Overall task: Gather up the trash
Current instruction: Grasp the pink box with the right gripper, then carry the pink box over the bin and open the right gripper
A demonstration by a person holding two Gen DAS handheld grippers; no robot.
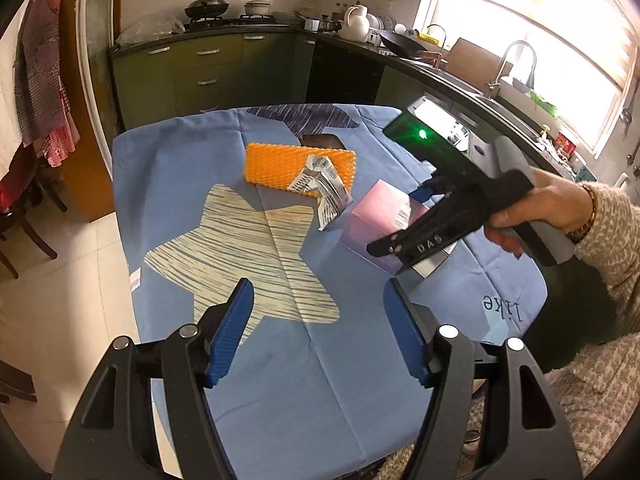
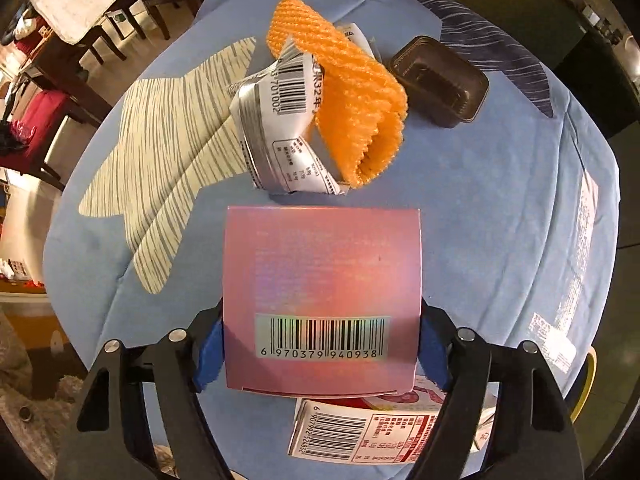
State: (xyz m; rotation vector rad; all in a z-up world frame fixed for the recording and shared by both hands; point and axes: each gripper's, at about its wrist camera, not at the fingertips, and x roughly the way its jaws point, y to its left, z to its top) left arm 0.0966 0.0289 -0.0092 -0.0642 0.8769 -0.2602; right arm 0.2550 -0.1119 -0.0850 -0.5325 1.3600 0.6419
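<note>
Pink box (image 2: 322, 300) fills the right gripper (image 2: 320, 354), its blue pads flanking both sides at the barcode end; whether they press yet I cannot tell. It stands on the blue cloth (image 2: 500, 200), with wrapper (image 2: 280, 128) and orange net (image 2: 352, 100) at twelve o'clock and carton (image 2: 360, 436) at six. Left gripper (image 1: 318, 332) hovers open and empty. Step: grasping; next, squeeze firmly and lift straight.
</note>
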